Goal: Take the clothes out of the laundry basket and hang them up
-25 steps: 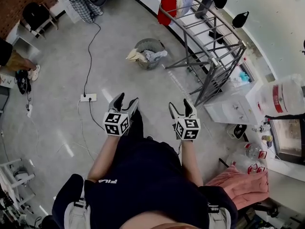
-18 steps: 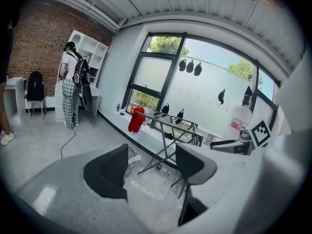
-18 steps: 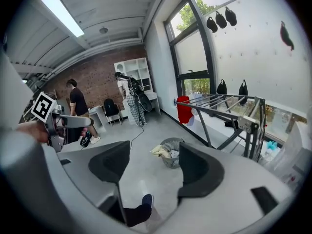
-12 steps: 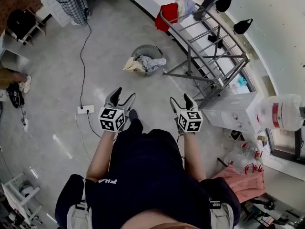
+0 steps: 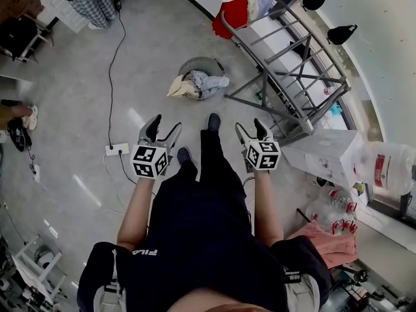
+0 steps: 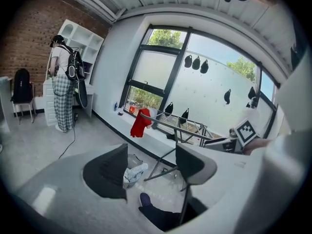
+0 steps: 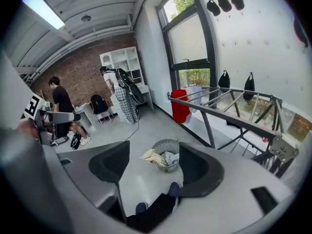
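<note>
A round grey laundry basket stands on the floor ahead of me, with a cream cloth and a pale blue garment spilling over its rim. The basket also shows in the right gripper view, between the jaws. A grey metal drying rack stands to its right, with a red garment and a light one draped on its far end. My left gripper and right gripper are held at waist height, both open and empty, well short of the basket.
A power strip with a black cable lies on the floor at left. A white box and a pink cloth sit at right. A person in checked trousers stands by white shelves. My own leg steps forward.
I have stepped toward the basket: one foot now reaches forward between the grippers. Basket and rack sit nearer. Both grippers stay open and empty.
</note>
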{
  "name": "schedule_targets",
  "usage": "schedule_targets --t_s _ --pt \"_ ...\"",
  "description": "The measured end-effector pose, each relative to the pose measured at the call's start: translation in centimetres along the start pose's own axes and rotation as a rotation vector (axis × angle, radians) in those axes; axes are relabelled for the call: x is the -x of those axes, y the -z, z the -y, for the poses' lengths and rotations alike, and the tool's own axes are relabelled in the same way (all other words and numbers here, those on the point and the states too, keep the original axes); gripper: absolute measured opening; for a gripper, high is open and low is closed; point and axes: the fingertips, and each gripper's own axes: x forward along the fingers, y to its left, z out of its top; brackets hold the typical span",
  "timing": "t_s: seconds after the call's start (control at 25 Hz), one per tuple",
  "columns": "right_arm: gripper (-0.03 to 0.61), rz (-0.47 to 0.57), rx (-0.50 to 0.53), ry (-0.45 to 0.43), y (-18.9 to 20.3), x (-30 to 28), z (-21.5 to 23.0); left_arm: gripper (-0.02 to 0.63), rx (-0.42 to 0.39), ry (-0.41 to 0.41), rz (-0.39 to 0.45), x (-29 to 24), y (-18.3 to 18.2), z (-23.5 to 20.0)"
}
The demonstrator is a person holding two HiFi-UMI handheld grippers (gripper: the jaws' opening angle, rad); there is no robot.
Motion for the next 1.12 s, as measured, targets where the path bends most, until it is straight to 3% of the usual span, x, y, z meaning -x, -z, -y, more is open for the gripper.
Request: schedule_targets --t_s 0.16,0.36,0.52,0.68,0.92,1.04,1.12 --pt "0.314 -0.044 -0.04 -0.005 0.0 -6.3 3.1 0.296 0.002 -0.019 -0.021 -4.1 0.0 -2.1" --pt "0.314 -0.109 -0.04 -0.04 1.3 -15.6 6.4 0.296 0.044 -0.056 -0.038 -10.3 1.9 -4.6" --pt "0.314 -0.128 -0.097 -0.033 2.6 -22.7 9.7 0.296 0.088 -0.073 -0.065 -15.9 4.0 -6.1" --pt "0.313 -0.157 -0.145 -0.04 5.1 -29.3 12.3 0.296 0.113 -0.099 -0.09 -20.2 6.7 -8.6" --pt "0.3 -0.21 -0.141 -0.047 10.5 -38.3 15.6 0.296 0.135 -0.183 -0.061 -26.5 9.8 -13.5" --pt "0.238 -0.223 -0.149 -0.005 13.6 -41.5 17.9 0.296 0.14 -0.19 -0.075 -28.4 12.1 -14.2" --pt "0.238 -0.227 -0.163 0.014 15.3 -43.2 19.3 0.296 0.168 -0.187 -0.088 -29.3 13.7 -14.5"
